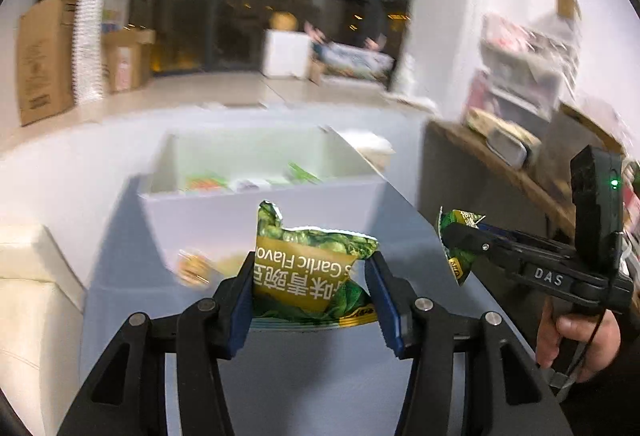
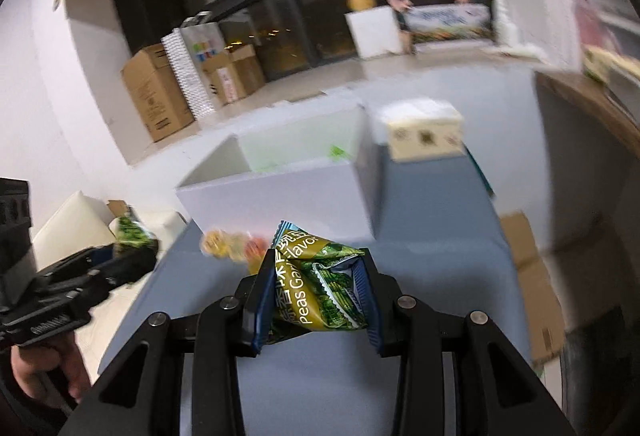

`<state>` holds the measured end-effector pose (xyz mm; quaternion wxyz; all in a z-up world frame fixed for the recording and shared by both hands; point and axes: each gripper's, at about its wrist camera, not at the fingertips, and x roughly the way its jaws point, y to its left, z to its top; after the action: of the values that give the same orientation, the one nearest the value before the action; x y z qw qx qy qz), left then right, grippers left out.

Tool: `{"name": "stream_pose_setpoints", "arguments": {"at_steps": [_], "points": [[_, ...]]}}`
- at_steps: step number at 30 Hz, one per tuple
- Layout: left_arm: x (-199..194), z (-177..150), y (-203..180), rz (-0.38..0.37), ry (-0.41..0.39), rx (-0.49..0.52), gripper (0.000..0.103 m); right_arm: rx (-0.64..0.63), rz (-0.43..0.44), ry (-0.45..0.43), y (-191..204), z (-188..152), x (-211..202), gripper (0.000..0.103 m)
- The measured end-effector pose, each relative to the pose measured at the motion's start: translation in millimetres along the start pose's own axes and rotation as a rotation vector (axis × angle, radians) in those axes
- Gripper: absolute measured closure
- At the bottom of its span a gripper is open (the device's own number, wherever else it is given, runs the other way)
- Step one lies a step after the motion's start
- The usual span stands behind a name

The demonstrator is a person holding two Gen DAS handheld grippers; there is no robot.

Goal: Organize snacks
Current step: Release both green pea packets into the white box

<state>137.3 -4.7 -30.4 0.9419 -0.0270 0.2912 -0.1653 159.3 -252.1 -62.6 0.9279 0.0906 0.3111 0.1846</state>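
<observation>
Already some packets lie in the white bin (image 1: 260,204); left gripper (image 1: 314,292) and right gripper (image 2: 316,296) each clamp a pea bag (image 1: 308,272) short of it, one yellow snack (image 1: 192,268) left on the table (image 1: 320,376).

Green-and-gold leafy-print pea packet (image 1: 312,276), white bin (image 1: 264,204), pale blue table (image 1: 312,376), black claw (image 1: 312,300).

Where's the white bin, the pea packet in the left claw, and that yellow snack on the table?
white bin (image 1: 224,220): left wrist view, front wall.
pea packet (image 1: 308,276): left wrist view, printed front.
yellow snack (image 2: 218,244): right wrist view, blurred wrapper.
</observation>
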Motion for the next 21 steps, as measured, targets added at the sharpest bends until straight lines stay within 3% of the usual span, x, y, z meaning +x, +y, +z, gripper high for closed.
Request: {"name": "stream_pose_setpoints", "arguments": {"at_steps": [4, 8, 15, 16, 17, 18, 19, 21], "points": [[4, 29, 35, 0.024, -0.045, -0.015, 0.046, -0.029, 0.018, -0.005, 20, 44, 39, 0.062], [31, 66, 64, 0.028, -0.064, -0.045, 0.046, -0.045, 0.008, 0.019, 28, 81, 78, 0.062], [109, 112, 88, 0.061, 0.006, -0.030, 0.044, -0.101, -0.048, 0.063, 28, 119, 130, 0.061], [121, 114, 91, 0.069, 0.032, -0.040, 0.036, -0.097, -0.052, 0.086, 26, 120, 137, 0.061], [133, 114, 93, 0.091, 0.066, -0.049, 0.014, -0.094, -0.055, 0.110, 24, 120, 143, 0.050], [140, 113, 95, 0.116, 0.080, -0.052, 0.005, -0.090, -0.074, 0.126, 20, 120, 146, 0.021], [140, 111, 95, 0.125, 0.068, -0.054, 0.000, -0.085, -0.098, 0.127, 17, 118, 146, 0.011], [134, 103, 93, 0.087, 0.042, -0.048, 0.000, -0.097, -0.117, 0.094, 13, 113, 138, 0.007]]}}
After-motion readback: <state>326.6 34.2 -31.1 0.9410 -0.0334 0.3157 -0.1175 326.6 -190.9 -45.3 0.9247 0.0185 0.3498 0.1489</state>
